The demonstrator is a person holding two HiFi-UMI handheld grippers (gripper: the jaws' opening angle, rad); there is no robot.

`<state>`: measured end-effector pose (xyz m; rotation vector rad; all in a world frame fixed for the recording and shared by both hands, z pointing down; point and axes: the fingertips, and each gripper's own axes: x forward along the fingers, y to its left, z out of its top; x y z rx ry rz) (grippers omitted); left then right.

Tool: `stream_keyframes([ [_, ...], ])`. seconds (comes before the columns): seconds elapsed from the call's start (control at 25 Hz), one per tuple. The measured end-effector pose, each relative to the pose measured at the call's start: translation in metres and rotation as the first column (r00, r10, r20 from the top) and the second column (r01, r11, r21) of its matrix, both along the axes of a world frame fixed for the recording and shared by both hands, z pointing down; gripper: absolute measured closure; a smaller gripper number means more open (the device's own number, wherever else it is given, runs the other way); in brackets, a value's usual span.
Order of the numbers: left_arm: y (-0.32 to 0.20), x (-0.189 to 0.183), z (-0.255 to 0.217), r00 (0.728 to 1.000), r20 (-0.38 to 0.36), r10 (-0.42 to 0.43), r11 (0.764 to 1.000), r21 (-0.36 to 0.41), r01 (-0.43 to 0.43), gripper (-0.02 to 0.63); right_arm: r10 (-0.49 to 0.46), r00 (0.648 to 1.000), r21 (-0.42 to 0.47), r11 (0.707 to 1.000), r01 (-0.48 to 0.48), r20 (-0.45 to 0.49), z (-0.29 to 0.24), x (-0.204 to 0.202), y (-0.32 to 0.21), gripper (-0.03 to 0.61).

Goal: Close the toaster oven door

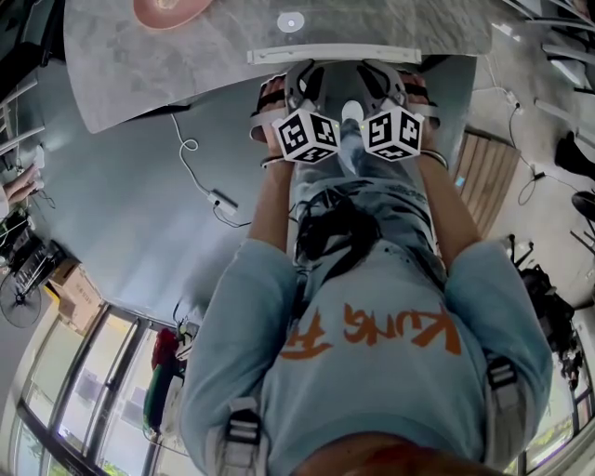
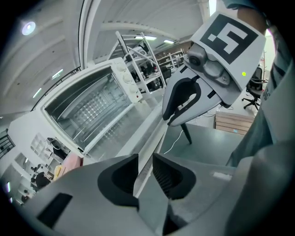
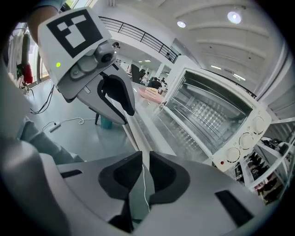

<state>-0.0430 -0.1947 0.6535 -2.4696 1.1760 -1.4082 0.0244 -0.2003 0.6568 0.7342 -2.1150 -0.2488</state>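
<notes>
A white toaster oven [image 2: 92, 106] stands on the table with its glass door [image 2: 124, 129] folded down flat and the wire rack inside showing. The door's white handle bar [image 2: 154, 143] runs along its front edge. My left gripper [image 2: 145, 173] has that bar between its dark pads, with a gap showing beside it. In the right gripper view the oven [image 3: 216, 115] is at the right, and my right gripper [image 3: 145, 170] straddles the same handle [image 3: 138, 138] with a narrow gap. In the head view both grippers [image 1: 307, 102] [image 1: 386, 102] sit side by side under the handle [image 1: 335, 54].
A marble-patterned table [image 1: 139, 65] carries a pink dish [image 1: 167, 11] at its far left. A white cable and power strip [image 1: 223, 200] lie on the grey floor. A wooden pallet [image 1: 488, 172] is at the right. The oven's knobs [image 3: 246, 138] are on its right panel.
</notes>
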Motion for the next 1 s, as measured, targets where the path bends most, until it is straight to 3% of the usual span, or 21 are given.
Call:
stream_keyframes([
  [0.32,0.003,0.008,-0.009,0.999,0.024,0.046,0.999,0.012,-0.046,0.509,-0.042,0.997,0.066,0.997,0.047,-0.066,-0.008,0.002,0.001,0.503],
  [0.68,-0.002,-0.006,-0.025,0.999,0.037,0.018,0.998,0.059,-0.020,0.440,-0.078,0.990,0.187,0.977,0.100,-0.121,-0.032,-0.006,-0.002,0.444],
  [1.0,-0.015,-0.015,-0.054,0.999,0.050,0.006,0.993,0.117,-0.012,0.428,-0.078,0.986,0.261,0.959,0.114,-0.146,-0.062,-0.007,-0.018,0.425],
])
